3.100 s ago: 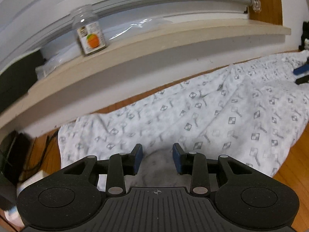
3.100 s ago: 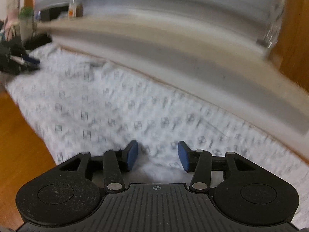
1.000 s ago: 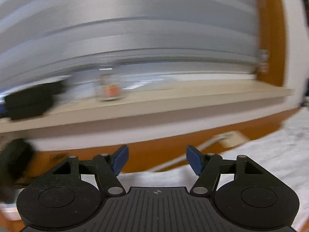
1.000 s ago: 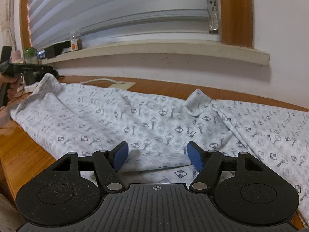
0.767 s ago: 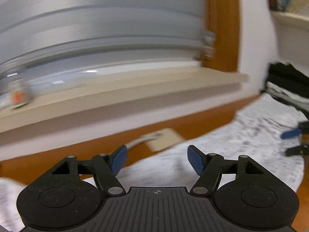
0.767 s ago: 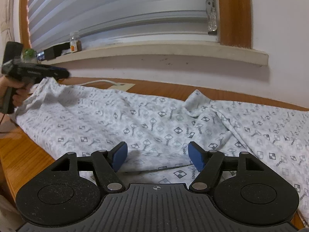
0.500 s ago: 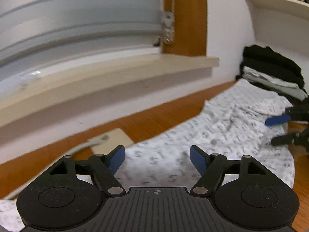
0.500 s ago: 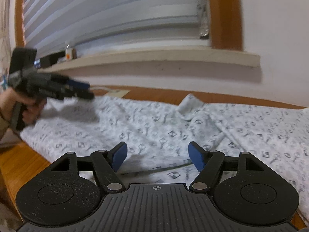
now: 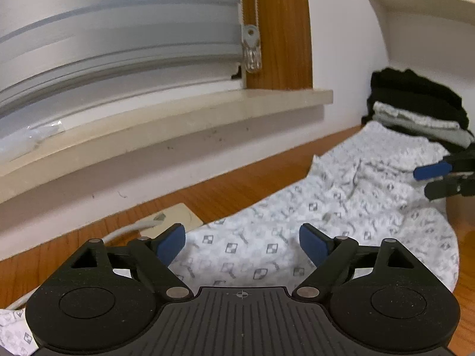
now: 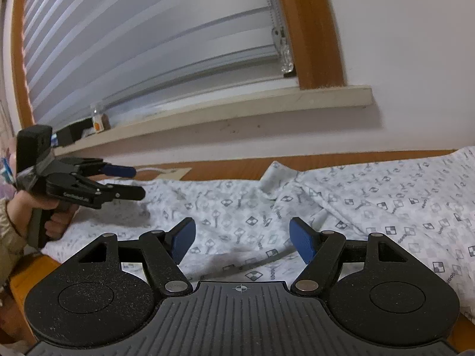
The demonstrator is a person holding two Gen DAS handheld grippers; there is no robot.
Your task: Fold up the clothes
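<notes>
- White patterned cotton garment [image 10: 237,207] lies lengthwise along the wooden tabletop [image 9: 237,190], spread between both tools.
- Left hand-held gripper [image 9: 242,241] hovers over one end, jaws just widened, nothing between.
- Right hand-held gripper [image 10: 242,238], jaws apart and empty, sits nearer the middle.

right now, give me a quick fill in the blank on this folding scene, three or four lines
1. The patterned white garment lies spread on a ____ surface.
2. Both the left gripper and the right gripper have their jaws ____, with nothing clamped.
3. The stack of folded clothes has a ____ item on top.
4. The small bottle stands on the window ____.

Missing words: wooden; open; black; sill
</notes>
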